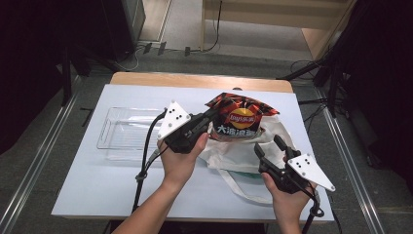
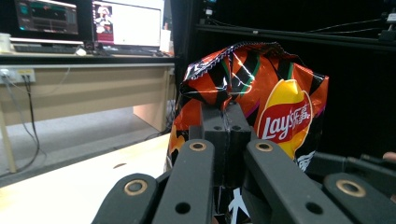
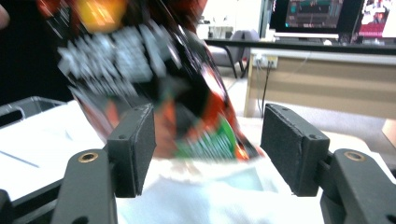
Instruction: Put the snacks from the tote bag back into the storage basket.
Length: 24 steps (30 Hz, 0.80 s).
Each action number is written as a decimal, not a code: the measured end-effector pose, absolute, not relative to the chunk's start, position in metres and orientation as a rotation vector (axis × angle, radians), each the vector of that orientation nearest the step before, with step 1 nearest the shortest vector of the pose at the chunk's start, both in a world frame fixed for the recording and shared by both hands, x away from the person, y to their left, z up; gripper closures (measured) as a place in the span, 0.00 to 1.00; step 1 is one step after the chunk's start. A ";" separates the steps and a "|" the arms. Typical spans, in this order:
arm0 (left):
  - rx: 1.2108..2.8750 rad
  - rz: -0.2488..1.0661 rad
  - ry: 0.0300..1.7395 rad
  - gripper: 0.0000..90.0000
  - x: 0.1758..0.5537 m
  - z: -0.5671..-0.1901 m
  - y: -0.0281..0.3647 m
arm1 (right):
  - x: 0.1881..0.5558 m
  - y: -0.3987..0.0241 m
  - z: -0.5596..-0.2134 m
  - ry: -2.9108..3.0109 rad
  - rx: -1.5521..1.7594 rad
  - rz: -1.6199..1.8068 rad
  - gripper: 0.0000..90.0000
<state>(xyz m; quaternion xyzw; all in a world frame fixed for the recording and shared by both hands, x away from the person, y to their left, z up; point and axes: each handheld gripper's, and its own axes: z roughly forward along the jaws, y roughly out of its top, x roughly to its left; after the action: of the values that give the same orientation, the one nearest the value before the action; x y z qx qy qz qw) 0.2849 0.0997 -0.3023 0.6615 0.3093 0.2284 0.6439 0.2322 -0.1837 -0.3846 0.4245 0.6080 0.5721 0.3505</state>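
Chips bag (image 1: 241, 119) hangs from my left claw (image 1: 210, 118), which is pinched tight on the bag's edge, and the bottom of the bag sits just over the mouth of the white cloth bag (image 1: 243, 151) on the surface (image 1: 97, 185). My right claw (image 1: 267, 146) stands open with nothing in it, just beside the cloth bag's rim. I think I am taking the chips out or putting them in, and a few things could go wrong. My left claw holds only a thin bit of the shiny bag, so it could slip out and drop. If I squeeze more, the chips inside may crack. The cloth bag is soft and floppy, so its mouth could fold shut or catch on the chips bag and get pulled along. My right claw could grab cloth and chips bag together. The clear tray (image 1: 127, 132) is near my left hand (image 1: 181, 158), so a swing could bump it.
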 end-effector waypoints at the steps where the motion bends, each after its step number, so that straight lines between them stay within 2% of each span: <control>1: 1.511 0.521 0.703 1.00 0.285 -0.302 0.101 | 0.233 -0.187 -0.390 1.583 1.111 1.468 0.40; 17: 1.515 0.583 0.724 1.00 0.283 -0.293 0.133 | 0.261 -0.201 -0.447 1.725 1.296 1.307 0.36; 24: 1.503 0.600 0.751 1.00 0.283 -0.294 0.151 | 0.273 -0.207 -0.457 1.730 1.345 1.274 0.33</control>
<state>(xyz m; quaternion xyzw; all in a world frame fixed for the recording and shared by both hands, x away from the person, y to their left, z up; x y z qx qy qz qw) 0.2833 0.1510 -0.2943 0.6558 0.3278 0.2619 0.6275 0.2727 -0.2073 -0.4573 0.5062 0.6513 0.4798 0.2988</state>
